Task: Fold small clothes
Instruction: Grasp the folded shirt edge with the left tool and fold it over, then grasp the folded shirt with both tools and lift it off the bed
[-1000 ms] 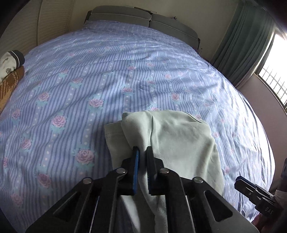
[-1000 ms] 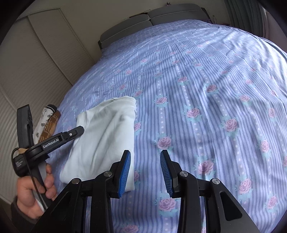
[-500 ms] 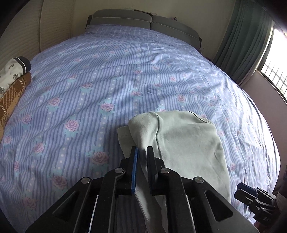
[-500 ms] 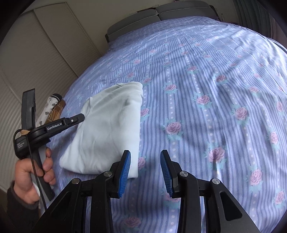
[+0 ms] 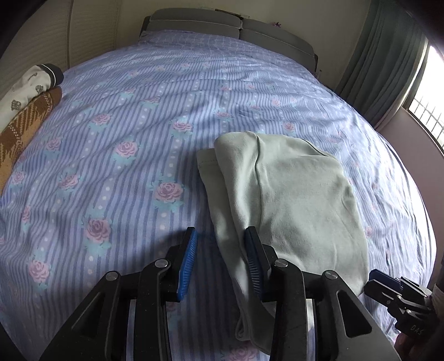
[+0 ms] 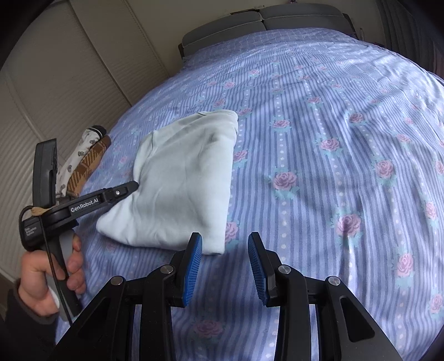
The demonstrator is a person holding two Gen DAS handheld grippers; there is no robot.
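Note:
A pale green garment lies folded on the bed; it also shows in the right wrist view. My left gripper is open, its jaws apart at the garment's near left edge, with a fold of the cloth lying between them. From the right wrist view the left gripper sits at the garment's left side. My right gripper is open and empty, just past the garment's near right corner, over the sheet. It shows at the lower right of the left wrist view.
The bed is covered by a blue striped sheet with roses. Rolled clothes, one white patterned and one brown plaid, lie at the bed's left edge. A grey headboard is at the far end; curtains and a window are on the right.
My left gripper was shut on the garment's edge and has now opened, letting the cloth go. The garment has settled flat on the bed. My right gripper stayed open.

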